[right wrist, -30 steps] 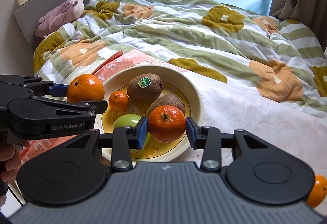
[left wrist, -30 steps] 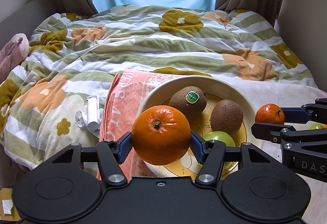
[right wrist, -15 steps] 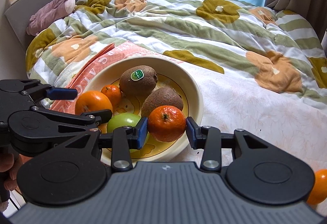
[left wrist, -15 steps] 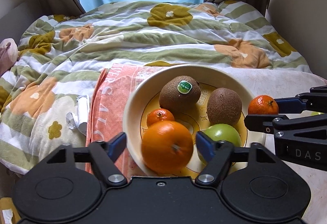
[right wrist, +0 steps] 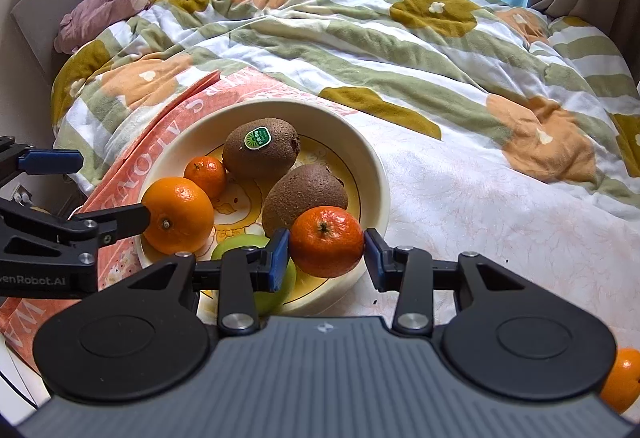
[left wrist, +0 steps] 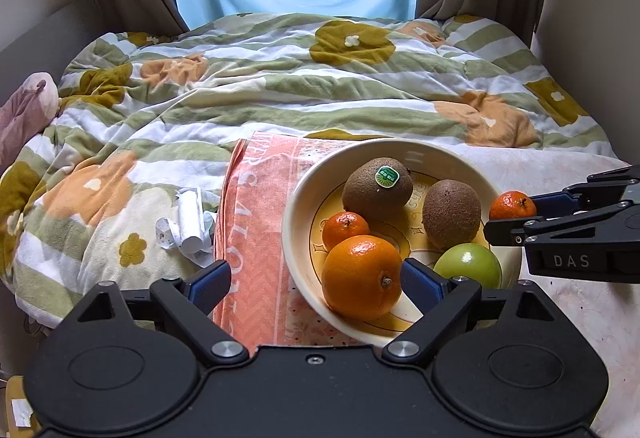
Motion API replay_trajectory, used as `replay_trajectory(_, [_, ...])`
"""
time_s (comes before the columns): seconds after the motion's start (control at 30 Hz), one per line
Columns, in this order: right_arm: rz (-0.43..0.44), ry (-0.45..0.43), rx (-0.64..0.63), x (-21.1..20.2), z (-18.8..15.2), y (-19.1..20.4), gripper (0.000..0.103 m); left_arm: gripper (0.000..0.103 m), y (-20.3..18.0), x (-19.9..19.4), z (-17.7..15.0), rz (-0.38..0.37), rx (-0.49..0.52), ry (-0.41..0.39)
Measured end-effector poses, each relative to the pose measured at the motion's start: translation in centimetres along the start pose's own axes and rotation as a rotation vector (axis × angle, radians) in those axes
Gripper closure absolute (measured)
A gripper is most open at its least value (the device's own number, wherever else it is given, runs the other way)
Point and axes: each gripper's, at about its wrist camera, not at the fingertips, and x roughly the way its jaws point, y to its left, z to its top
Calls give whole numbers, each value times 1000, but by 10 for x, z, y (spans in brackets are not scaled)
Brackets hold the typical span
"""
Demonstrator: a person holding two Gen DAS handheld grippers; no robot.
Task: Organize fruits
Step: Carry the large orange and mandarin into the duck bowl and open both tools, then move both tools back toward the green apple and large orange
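A cream bowl [left wrist: 304,198] [right wrist: 372,166] sits on the bed. It holds two kiwis [left wrist: 378,188], a small mandarin [left wrist: 346,230], a green apple [left wrist: 468,270] and a large orange [left wrist: 362,276] [right wrist: 178,214]. My left gripper [left wrist: 316,280] is open, its jaws wide apart around the large orange, which rests in the bowl. My right gripper [right wrist: 324,252] is shut on a mandarin [right wrist: 326,240] [left wrist: 512,205] and holds it over the bowl's near right rim.
An orange-pink towel [left wrist: 256,206] lies under the bowl's left side. Crumpled white paper [left wrist: 188,226] lies left of it. A flowered duvet [left wrist: 280,78] covers the bed. Another orange [right wrist: 620,378] lies at the lower right. A pink plush toy [right wrist: 104,6] lies far left.
My left gripper opened and let the large orange go into the bowl, then drew back a little. My right gripper still holds its mandarin, slightly closer to the bowl.
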Motion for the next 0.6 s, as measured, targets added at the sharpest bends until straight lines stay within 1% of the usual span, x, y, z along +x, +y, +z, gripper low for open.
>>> replay_trajectory(0.13, [15, 12, 34, 7, -1, -2, 47, 9, 2, -3, -3, 11, -8, -3])
replay_trajectory(0.17, [11, 4, 40, 7, -1, -3, 45, 9, 3, -3, -3, 13, -10, -4])
replay_trajectory(0.2, [8, -4, 45, 7, -1, -3, 33, 9, 3, -4, -4, 15, -13, -5])
replay_trajectory(0.23, [8, -9, 49, 5, -1, -3, 26, 9, 3, -5, -5, 17, -14, -5])
replay_trajectory(0.27, [7, -18, 52, 4, -1, -3, 10, 9, 3, -5, -6, 18, -15, -4])
replay_trajectory(0.3, [15, -25, 58, 2, -2, -3, 0, 9, 2, -6, -7, 20, -17, -3])
replay_trajectory(0.37, [31, -38, 71, -2, -3, -5, 0, 9, 0, -7, -8, 21, -18, -3])
replay_trajectory(0.6, [10, -61, 45, -23, -7, -3, 0, 9, -9, -23, -8, 34, -9, -26])
